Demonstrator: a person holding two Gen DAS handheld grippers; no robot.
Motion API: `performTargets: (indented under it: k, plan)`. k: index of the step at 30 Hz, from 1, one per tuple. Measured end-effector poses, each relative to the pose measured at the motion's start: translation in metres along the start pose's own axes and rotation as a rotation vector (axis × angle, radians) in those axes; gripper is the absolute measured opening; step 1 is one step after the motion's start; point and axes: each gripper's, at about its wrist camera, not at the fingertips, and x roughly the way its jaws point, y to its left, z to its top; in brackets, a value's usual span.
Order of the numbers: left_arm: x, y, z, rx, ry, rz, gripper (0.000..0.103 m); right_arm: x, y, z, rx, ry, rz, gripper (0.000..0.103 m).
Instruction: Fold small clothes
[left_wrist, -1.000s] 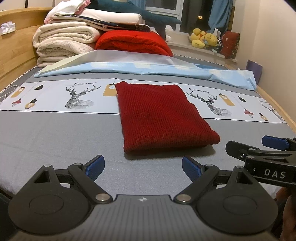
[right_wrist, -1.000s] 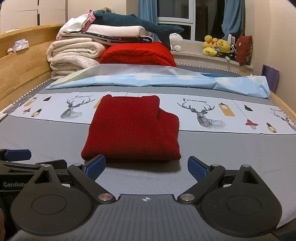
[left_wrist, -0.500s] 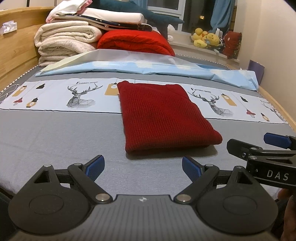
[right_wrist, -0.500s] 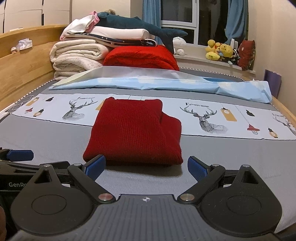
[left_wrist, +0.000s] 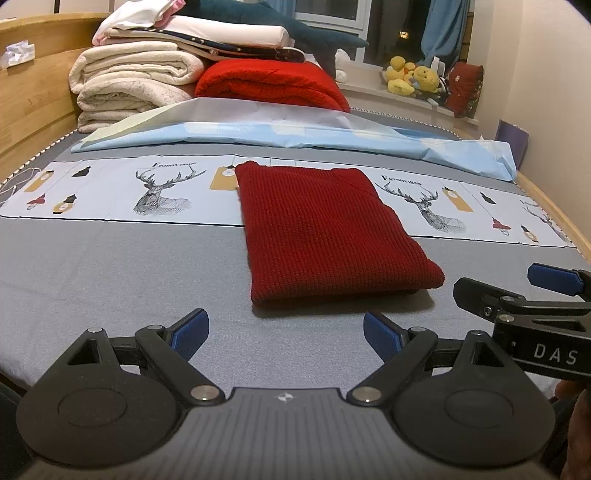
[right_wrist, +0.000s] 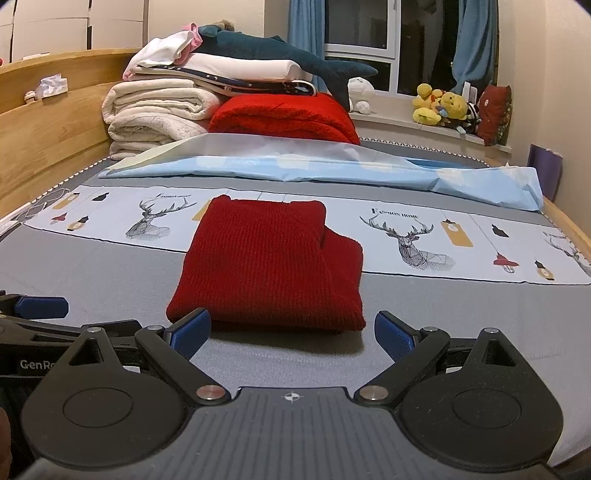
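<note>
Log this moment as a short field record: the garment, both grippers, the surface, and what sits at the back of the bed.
garment: dark red knit sweater, folded into a rectangle, lying flat
surface: grey bed sheet with a deer-print band
left gripper: open, empty, short of the sweater's near edge
right gripper: open, empty, near the sweater's near edge
background: stack of folded blankets, red blanket, plush shark
fold state: looks finished
</note>
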Motion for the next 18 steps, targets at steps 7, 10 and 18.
performTargets:
  k: [7,10,18]
  plan:
    - [0.0001,0.0001,-0.0001,0.0,0.0,0.0,0.093,-0.0003,0.0,0.0,-0.001,0.0,0.0,0.095]
    - [0.0001,0.0002,-0.0001,0.0,0.0,0.0,0.093,-0.0002,-0.0002,0.0,-0.001,0.0,0.0,0.095]
    - [-0.0006,0.0003,0.0002,-0.006,0.0,-0.001,0.093,-0.0002,0.0,0.0,-0.001,0.0,0.0,0.095]
